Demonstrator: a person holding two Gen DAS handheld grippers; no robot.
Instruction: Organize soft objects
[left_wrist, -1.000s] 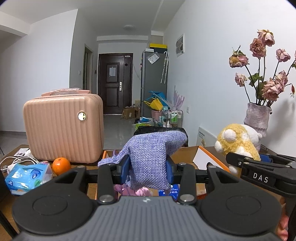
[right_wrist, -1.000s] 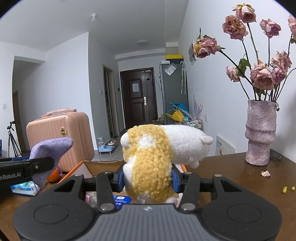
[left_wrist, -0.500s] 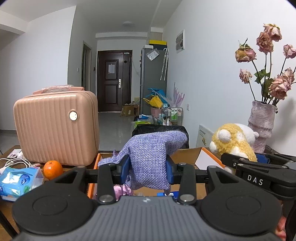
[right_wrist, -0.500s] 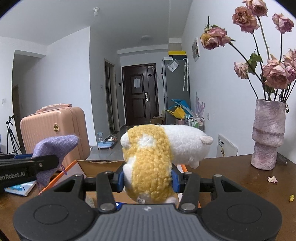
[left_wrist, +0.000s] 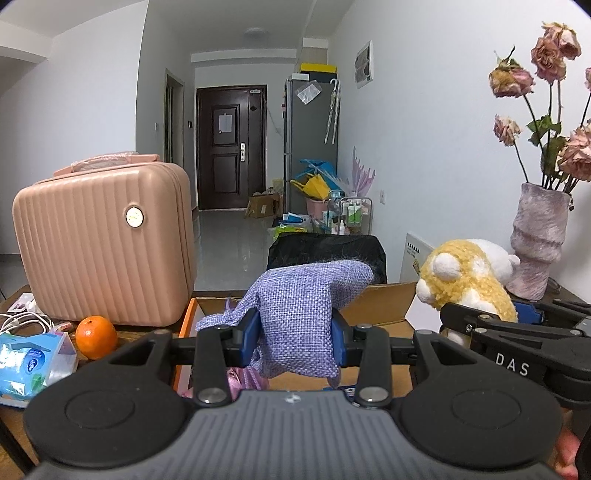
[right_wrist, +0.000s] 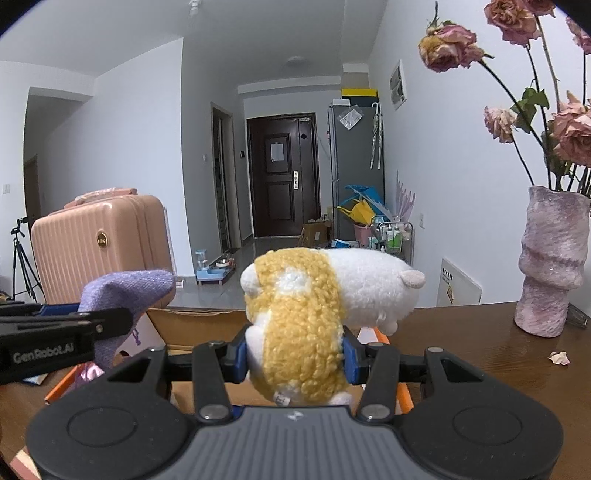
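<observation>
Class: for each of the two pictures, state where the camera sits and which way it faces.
Left wrist: sits on the left gripper, facing the hallway door; its fingers clamp a purple cloth pouch; the right gripper shows alongside.
Right wrist: sits on the right gripper, facing likewise; it clamps a plush toy.
Both share the pink suitcase, cardboard box and vase.

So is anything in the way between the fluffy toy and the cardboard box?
Nothing visible. The right gripper holds the plush toy above the open cardboard box. The purple pouch hangs off to the left, apart from it.
</observation>
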